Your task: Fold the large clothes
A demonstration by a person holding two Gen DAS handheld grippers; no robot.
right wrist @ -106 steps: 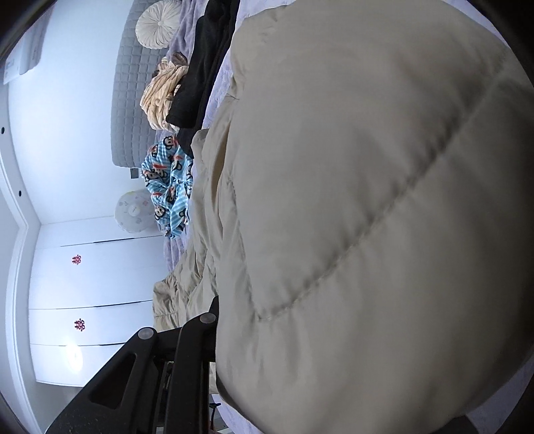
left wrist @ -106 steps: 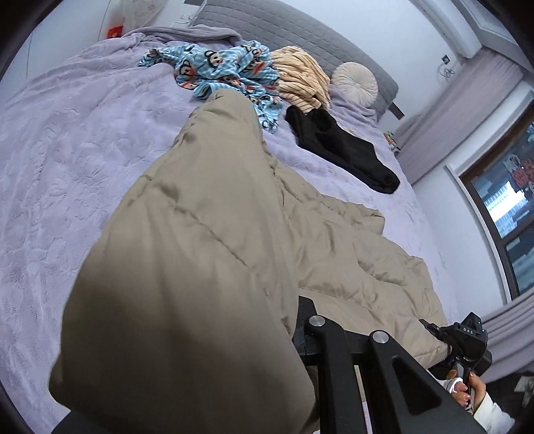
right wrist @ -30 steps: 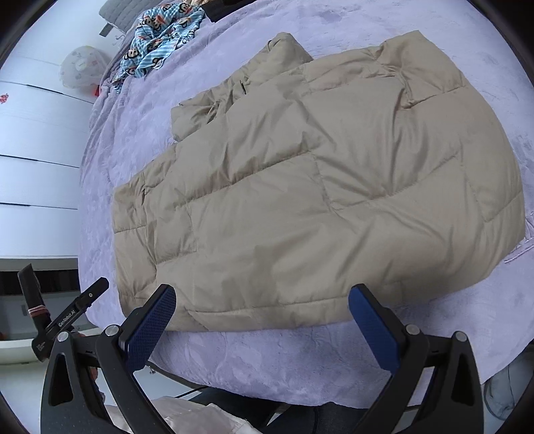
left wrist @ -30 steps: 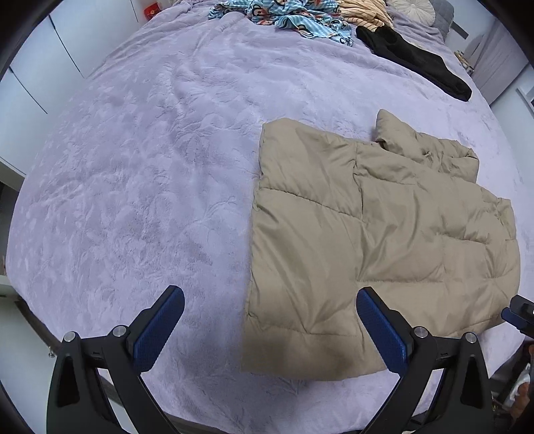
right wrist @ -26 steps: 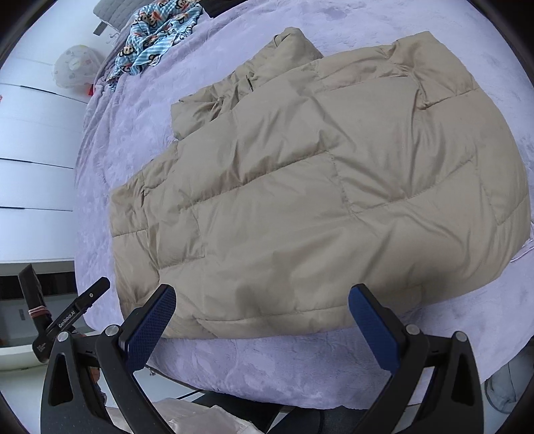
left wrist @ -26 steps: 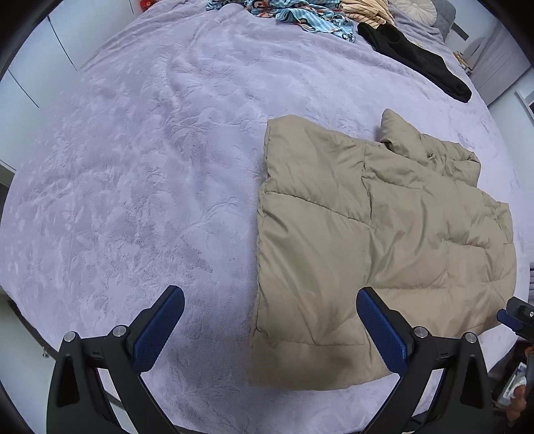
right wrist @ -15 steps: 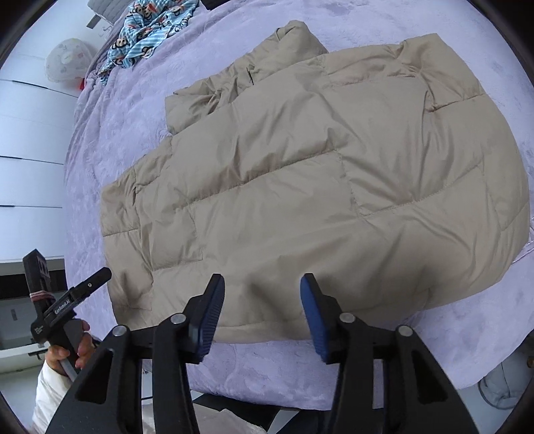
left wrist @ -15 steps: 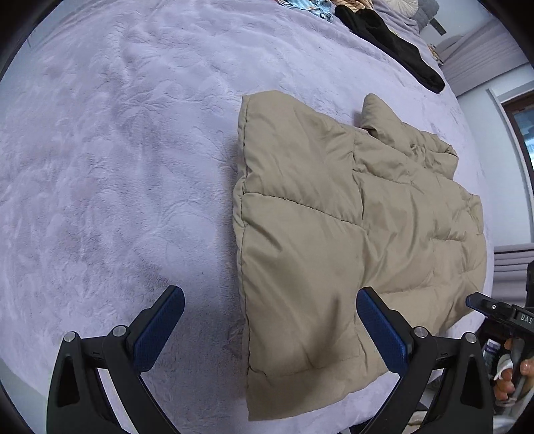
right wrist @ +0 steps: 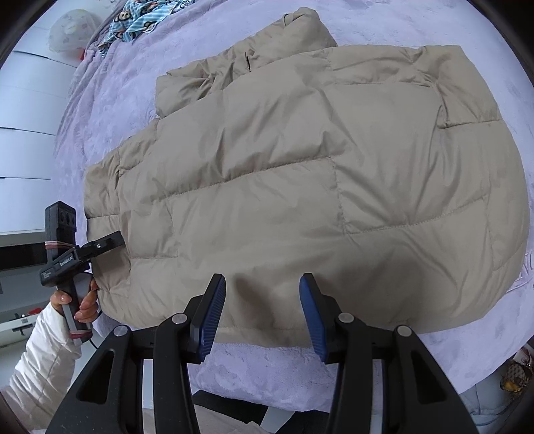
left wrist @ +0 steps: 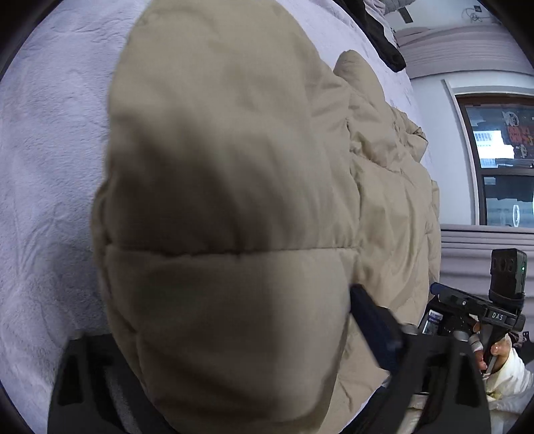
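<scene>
A beige quilted puffer jacket (right wrist: 300, 173) lies folded on the lavender bedspread (right wrist: 383, 33). My right gripper (right wrist: 263, 310) is open, its blue pads on either side of the jacket's near hem, not closed on it. In the left wrist view the jacket (left wrist: 227, 200) fills the frame, bulging between the fingers; one blue pad (left wrist: 377, 330) presses against its right side and the other is hidden. In the right wrist view my left gripper (right wrist: 113, 238) touches the jacket's left edge.
A blue patterned garment (right wrist: 147, 16) lies at the bed's far end. A black garment (left wrist: 383, 36) lies further up the bed. White wardrobe doors (right wrist: 23, 133) stand to the left. A window (left wrist: 500, 160) and grey curtain are on the right.
My left gripper moved down onto the jacket's left edge, which now fills its view. My right gripper's jaws narrowed and came closer to the near hem.
</scene>
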